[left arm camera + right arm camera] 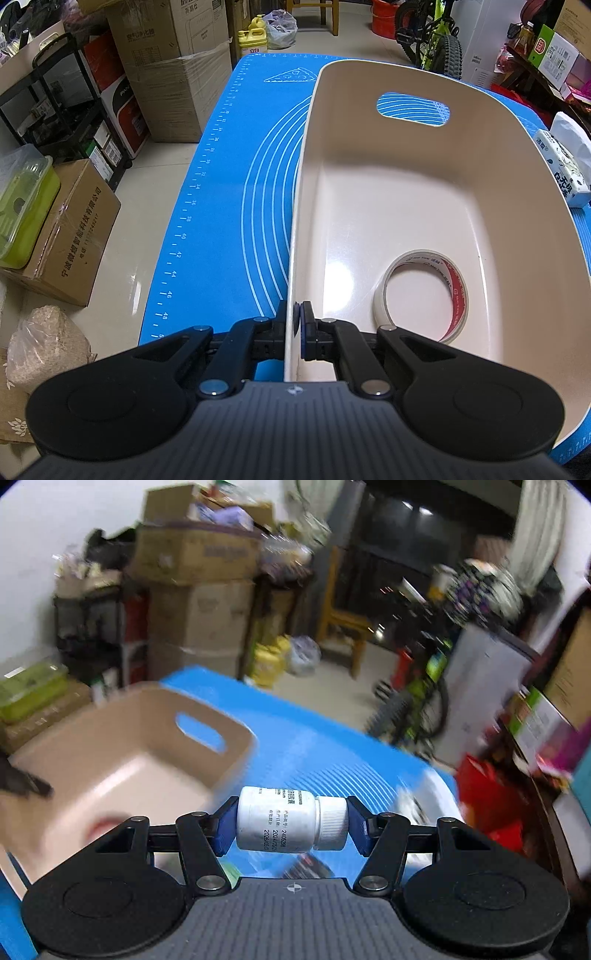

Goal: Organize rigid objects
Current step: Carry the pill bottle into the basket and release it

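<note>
Right fingers pinched the bottle end to end, axis crosswise; the bin lay toward ten o'clock, its rim clamped by the left gripper.

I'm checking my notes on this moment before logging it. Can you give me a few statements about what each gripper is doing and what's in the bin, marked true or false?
1. The left gripper is clamped on the side wall of the beige bin. True.
2. The right gripper holds a white pill bottle sideways between its pads. True.
3. The bin holds nothing at all. False: a roll of tape lies on its floor.
4. The pill bottle is already inside the bin. False: it is held in the air, to the right of the bin in the right wrist view.
5. The bin sits on a blue mat. True.
</note>
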Demonstrator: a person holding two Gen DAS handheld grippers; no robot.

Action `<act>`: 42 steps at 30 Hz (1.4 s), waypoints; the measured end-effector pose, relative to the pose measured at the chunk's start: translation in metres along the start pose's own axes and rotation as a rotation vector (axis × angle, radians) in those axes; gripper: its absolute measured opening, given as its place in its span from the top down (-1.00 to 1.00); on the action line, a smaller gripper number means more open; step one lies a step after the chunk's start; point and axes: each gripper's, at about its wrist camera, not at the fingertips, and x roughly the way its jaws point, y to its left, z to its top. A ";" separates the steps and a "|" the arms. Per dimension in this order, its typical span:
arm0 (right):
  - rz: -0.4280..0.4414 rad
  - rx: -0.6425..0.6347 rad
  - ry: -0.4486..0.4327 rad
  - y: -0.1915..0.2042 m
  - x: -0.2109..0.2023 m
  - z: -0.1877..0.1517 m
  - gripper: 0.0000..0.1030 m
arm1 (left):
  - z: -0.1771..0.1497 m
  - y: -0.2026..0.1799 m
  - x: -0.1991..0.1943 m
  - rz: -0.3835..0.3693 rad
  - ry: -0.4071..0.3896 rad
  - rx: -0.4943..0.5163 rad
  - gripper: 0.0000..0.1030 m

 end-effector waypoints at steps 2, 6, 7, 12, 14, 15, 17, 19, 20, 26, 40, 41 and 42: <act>0.031 -0.024 -0.020 0.015 0.009 0.016 -0.23 | 0.000 0.000 0.000 0.001 0.000 0.002 0.87; 0.085 -0.053 -0.018 0.040 0.035 0.037 -0.23 | 0.000 0.000 0.000 0.000 0.000 0.001 0.87; 0.096 -0.054 -0.011 0.047 0.043 0.041 -0.23 | 0.000 0.000 0.000 0.001 0.000 0.002 0.87; 0.141 -0.035 0.078 0.078 0.091 0.050 -0.23 | 0.000 0.001 0.000 0.002 -0.001 0.003 0.87; 0.150 -0.036 0.123 0.090 0.110 0.050 -0.23 | 0.000 0.001 0.000 0.001 0.000 0.002 0.87; 0.151 -0.037 0.138 0.094 0.118 0.048 -0.23 | 0.000 0.000 0.000 0.002 0.000 0.003 0.87; 0.151 -0.040 0.174 0.103 0.132 0.043 -0.23 | 0.000 0.001 0.000 0.002 -0.001 0.003 0.87; 0.154 -0.039 0.209 0.112 0.144 0.040 -0.23 | 0.001 0.001 0.000 0.002 0.000 0.003 0.87; 0.153 -0.036 0.226 0.115 0.149 0.037 -0.23 | 0.001 0.001 0.000 0.002 0.000 0.002 0.87; 0.151 -0.043 0.320 0.134 0.170 0.033 -0.23 | 0.001 0.001 0.001 0.003 0.000 0.004 0.87; 0.138 -0.033 0.495 0.141 0.198 0.016 -0.24 | 0.002 0.001 0.001 -0.002 -0.001 0.002 0.87; 0.139 -0.030 0.500 0.141 0.198 0.017 -0.24 | 0.002 0.001 0.001 -0.002 -0.001 0.002 0.87; 0.141 -0.029 0.507 0.140 0.199 0.017 -0.24 | 0.002 0.001 0.001 -0.001 -0.001 0.003 0.87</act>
